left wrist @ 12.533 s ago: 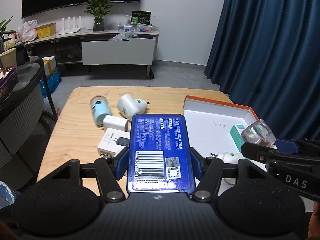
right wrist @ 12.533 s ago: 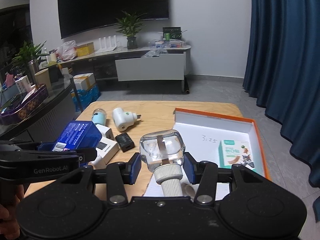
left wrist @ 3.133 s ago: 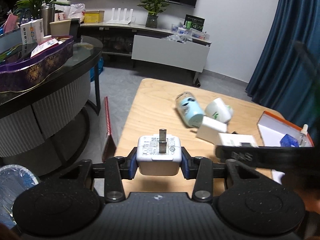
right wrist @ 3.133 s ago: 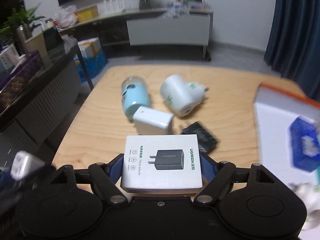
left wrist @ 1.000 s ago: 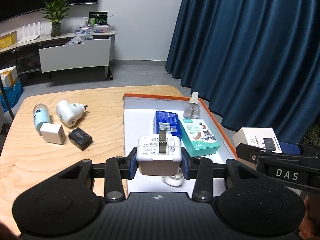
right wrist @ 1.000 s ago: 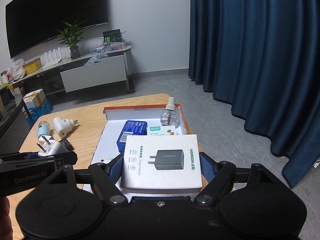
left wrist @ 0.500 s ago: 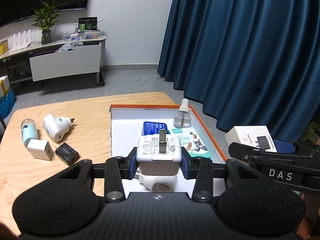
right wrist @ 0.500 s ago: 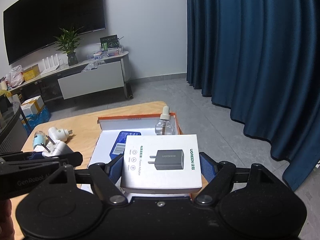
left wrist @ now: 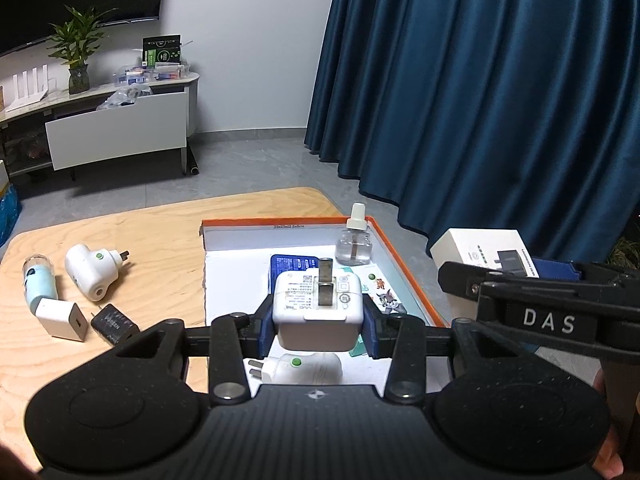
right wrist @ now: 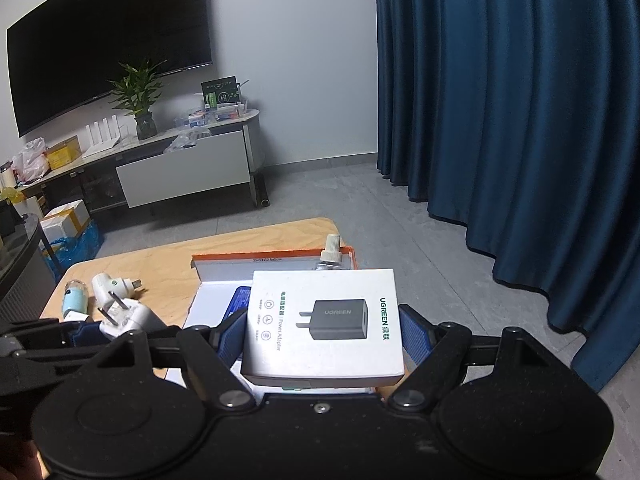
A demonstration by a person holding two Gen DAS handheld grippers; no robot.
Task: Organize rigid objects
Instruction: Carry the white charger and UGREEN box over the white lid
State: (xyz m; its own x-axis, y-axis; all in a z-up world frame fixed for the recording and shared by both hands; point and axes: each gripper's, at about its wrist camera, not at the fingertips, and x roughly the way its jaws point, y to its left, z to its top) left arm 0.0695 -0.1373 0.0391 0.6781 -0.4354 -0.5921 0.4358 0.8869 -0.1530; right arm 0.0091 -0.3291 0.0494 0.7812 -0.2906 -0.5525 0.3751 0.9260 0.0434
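Both tools have carried their loads over the orange-rimmed tray (left wrist: 404,264) at the worktop's right edge. Left tool (left wrist: 319,322) clenches a white charger (left wrist: 319,304), prongs upward; right tool (right wrist: 322,334) grips the adapter box (right wrist: 322,320), lying flat. Only the left view shows the tray's bottle (left wrist: 354,240) whole.

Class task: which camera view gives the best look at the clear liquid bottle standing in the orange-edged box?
The left wrist view: the clear bottle stands fully visible, white cap to glass base, at the far right corner of the orange-edged box. In the right wrist view only its cap shows, above the white adapter box clamped in the right gripper.
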